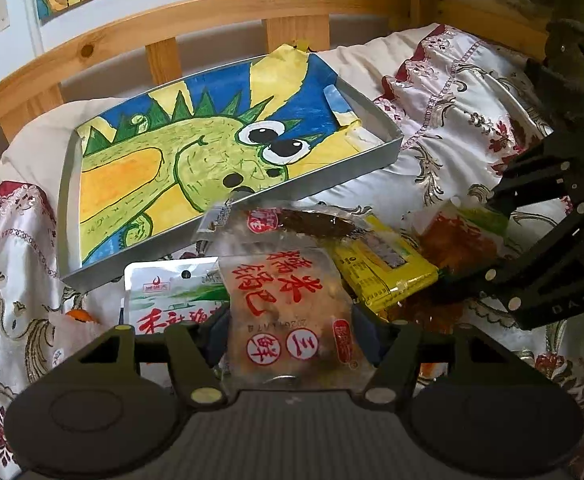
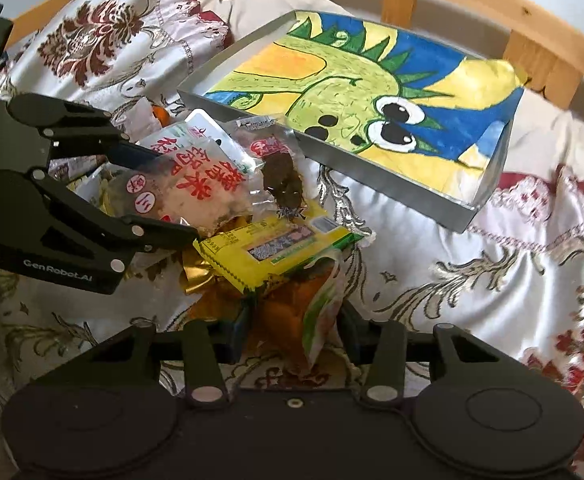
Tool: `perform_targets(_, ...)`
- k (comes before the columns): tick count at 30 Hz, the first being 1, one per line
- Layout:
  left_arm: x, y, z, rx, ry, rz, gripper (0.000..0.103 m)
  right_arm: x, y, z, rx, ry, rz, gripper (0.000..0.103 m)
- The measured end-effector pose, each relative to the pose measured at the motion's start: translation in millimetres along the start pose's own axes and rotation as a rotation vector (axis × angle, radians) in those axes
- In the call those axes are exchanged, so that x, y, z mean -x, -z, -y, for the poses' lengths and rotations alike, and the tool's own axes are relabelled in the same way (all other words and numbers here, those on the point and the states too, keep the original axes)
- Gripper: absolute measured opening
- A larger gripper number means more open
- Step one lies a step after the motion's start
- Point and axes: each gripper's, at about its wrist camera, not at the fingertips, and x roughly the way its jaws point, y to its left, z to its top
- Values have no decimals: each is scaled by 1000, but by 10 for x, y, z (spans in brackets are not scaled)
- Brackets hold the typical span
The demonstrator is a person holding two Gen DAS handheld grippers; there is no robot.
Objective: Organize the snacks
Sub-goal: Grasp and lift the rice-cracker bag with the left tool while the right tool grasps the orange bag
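Silver-walled and shallow, the tray [image 1: 388, 148] lay tilted on the quilt [image 2: 492, 280], lined with a dinosaur drawing [image 1: 195, 152], its long axis running along the wooden bed rail [image 1: 219, 28] behind it. Just before its near wall sat the snack pile.

The left gripper [image 1: 292, 340] gripped a clear rice-cracker pack [image 1: 292, 312] by its sides. The pack's long axis ran along the fingers, its far end pointing at the tray; its red print read upside down in the left view. A dark-meat packet [image 1: 316, 222] lay just beyond it, touching the tray's near wall, with its long axis along that wall. Beside the cracker pack lay a white pouch [image 1: 163, 300] with red letters, partly under it.

The right gripper [image 2: 294, 332] had closed on an orange-and-green pouch [image 2: 312, 304], the pads pressing its sides. That pouch's long axis ran forward along the fingers, its far end tucked under a yellow packet [image 2: 267, 252]. The yellow packet lay across the pile, its long axis roughly parallel to the tray's near wall. Gold wrapping [image 2: 199, 276] showed beneath it.

Both grippers met over the pile, each visible in the other's view.
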Motion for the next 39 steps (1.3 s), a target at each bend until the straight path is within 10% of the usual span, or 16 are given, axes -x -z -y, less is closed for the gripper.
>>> perform_targets(13, 86, -18, -55, 86, 32, -24, 67, 268, 19, -100, 152, 153, 85, 46)
perform_targets(22, 203, -74, -117, 128, 39, 6, 67, 539, 8, 282, 8, 272, 180, 43)
perform_targets(39, 389, -186, -385, 272, -81, 132, 67, 680, -51, 407, -154, 210, 358, 30)
